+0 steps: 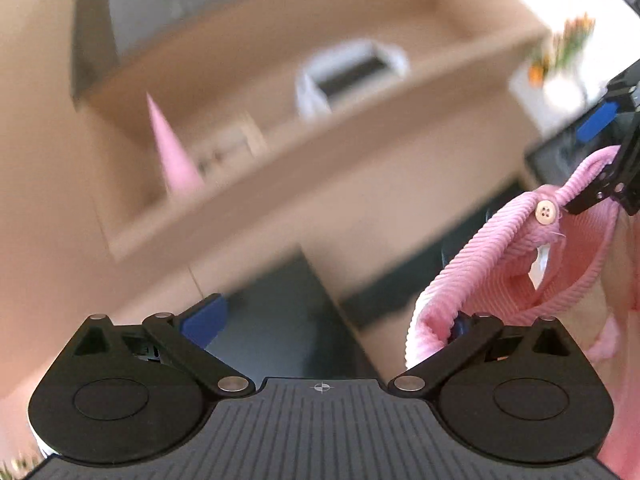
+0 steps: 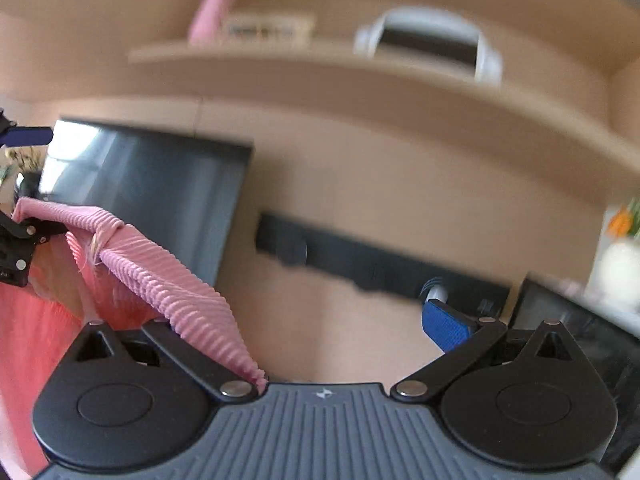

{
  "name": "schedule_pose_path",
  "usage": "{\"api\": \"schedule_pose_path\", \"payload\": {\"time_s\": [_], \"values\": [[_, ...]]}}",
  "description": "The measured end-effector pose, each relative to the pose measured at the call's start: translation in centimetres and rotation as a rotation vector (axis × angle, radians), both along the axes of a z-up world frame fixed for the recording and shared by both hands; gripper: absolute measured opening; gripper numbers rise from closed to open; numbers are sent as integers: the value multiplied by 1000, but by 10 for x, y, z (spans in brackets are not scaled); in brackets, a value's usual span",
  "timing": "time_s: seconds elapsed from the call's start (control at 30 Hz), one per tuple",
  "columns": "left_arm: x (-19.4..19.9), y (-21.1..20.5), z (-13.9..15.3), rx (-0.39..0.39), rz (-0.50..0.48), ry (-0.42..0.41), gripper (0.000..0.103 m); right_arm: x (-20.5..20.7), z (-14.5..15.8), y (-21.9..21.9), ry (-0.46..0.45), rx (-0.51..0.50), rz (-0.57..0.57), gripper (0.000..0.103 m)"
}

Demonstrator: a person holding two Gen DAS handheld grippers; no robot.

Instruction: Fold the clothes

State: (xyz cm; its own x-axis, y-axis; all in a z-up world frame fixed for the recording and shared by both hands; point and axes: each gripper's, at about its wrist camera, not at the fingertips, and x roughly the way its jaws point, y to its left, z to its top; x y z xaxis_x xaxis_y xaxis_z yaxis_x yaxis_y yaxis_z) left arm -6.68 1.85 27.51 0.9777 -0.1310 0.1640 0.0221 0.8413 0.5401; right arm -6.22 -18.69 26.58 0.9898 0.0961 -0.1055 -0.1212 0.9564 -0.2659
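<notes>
A pink ribbed garment with a pale button hangs in the air between my two grippers. My left gripper stands open; the cloth is draped over its right finger, and its blue left pad is bare. My right gripper stands open too; the garment's ribbed edge lies over its left finger, and its blue right pad is bare. In the left wrist view the right gripper's black finger touches the cloth near the button. The garment's lower part is out of view.
Both views are blurred and point at a beige wall with a wooden shelf. On the shelf stand a pink cone and a white object. A dark TV screen hangs below. A vase with orange flowers stands at the right.
</notes>
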Motion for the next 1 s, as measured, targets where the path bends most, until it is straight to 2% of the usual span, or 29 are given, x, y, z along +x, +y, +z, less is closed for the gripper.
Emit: {"api": "schedule_pose_path", "payload": {"time_s": [0.07, 0.13, 0.23, 0.37, 0.43, 0.5, 0.53, 0.57, 0.6, 0.63, 0.7, 0.8, 0.9, 1.0], "values": [[-23, 2, 14, 1, -28, -66, 103, -20, 16, 2, -15, -22, 7, 103], [-31, 1, 22, -7, -40, -91, 103, -26, 23, 4, -6, -47, 6, 103], [-8, -4, 22, 2, -43, -37, 103, -5, 16, 5, 56, -70, -10, 103], [68, -15, 1, 14, -10, 151, 103, 56, -10, -5, 171, -27, -24, 103], [119, -23, -19, 11, 24, 249, 103, 105, -38, -6, 198, -10, -46, 103], [174, -30, -53, -6, 39, 404, 103, 166, -83, -2, 336, -20, -54, 103], [198, -30, -69, -39, 41, 514, 103, 201, -112, 0, 483, -17, -47, 103], [210, -24, -81, -84, 55, 581, 103, 228, -139, 1, 621, 0, -50, 103], [222, -19, -93, -129, 68, 647, 103, 237, -152, -2, 669, 23, -48, 103], [232, -13, -104, -171, 83, 708, 103, 239, -160, -6, 680, 45, -38, 103], [226, 2, -116, -187, 115, 722, 103, 243, -174, -14, 701, 89, -19, 103], [212, 17, -140, -155, 122, 815, 103, 236, -174, -31, 667, 118, -5, 103], [193, 14, -170, -117, 43, 941, 103, 222, -184, -37, 673, 35, -19, 103], [173, -9, -199, -18, -49, 1031, 103, 201, -219, -30, 792, -110, 50, 103]]}}
